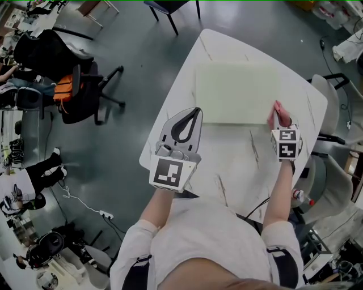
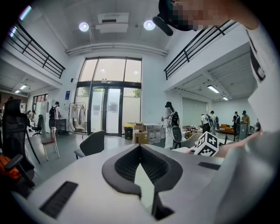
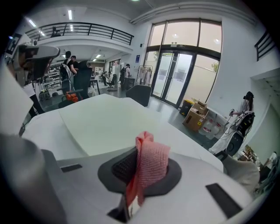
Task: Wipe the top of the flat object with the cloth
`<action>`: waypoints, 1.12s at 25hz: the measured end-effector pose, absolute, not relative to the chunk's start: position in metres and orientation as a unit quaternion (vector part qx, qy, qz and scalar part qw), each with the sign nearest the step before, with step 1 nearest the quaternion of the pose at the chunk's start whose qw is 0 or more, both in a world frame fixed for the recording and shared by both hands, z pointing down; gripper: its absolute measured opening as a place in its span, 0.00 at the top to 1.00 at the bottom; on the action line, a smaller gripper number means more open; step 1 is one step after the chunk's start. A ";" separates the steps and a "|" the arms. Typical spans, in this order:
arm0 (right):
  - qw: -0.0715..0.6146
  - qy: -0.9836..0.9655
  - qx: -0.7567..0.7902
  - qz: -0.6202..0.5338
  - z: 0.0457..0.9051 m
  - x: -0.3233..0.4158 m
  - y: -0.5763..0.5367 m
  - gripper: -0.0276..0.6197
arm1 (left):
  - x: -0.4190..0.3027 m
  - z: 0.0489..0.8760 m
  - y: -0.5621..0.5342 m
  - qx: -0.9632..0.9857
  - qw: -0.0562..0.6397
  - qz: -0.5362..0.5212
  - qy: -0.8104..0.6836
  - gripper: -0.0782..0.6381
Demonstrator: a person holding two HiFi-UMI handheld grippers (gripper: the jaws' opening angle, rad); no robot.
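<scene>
A pale green flat board lies on the far half of the white table. My right gripper hovers at the board's near right corner, shut on a pink knitted cloth. In the right gripper view the cloth sticks up from between the jaws of the right gripper, with the board spread out ahead of it. My left gripper is by the board's near left corner, tips together and holding nothing. In its own view the left gripper points level, out over the room.
A black office chair stands on the floor to the left of the table. A grey chair is close on the right, another beyond the far edge. A cable and power strip lie on the floor at near left.
</scene>
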State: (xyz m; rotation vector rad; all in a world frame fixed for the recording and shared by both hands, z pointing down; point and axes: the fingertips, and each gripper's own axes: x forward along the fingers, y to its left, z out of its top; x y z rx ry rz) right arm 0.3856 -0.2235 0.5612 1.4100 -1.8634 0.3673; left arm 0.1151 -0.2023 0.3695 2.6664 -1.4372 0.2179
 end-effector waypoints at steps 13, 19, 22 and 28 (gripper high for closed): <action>0.370 -0.733 0.552 0.145 0.557 0.360 -0.194 0.91 | 0.108 0.364 -0.193 0.877 0.047 0.067 -0.474 0.87; 0.360 -0.748 0.538 0.146 0.559 0.313 -0.191 0.91 | 0.093 0.361 -0.186 0.877 0.046 0.058 -0.475 0.87; 0.362 -0.755 0.528 0.141 0.558 0.282 -0.194 0.91 | 0.077 0.358 -0.184 0.876 0.044 0.057 -0.477 0.87; 0.355 -0.766 0.517 0.139 0.557 0.214 -0.198 0.91 | 0.030 0.356 -0.174 0.871 0.042 0.061 -0.486 0.87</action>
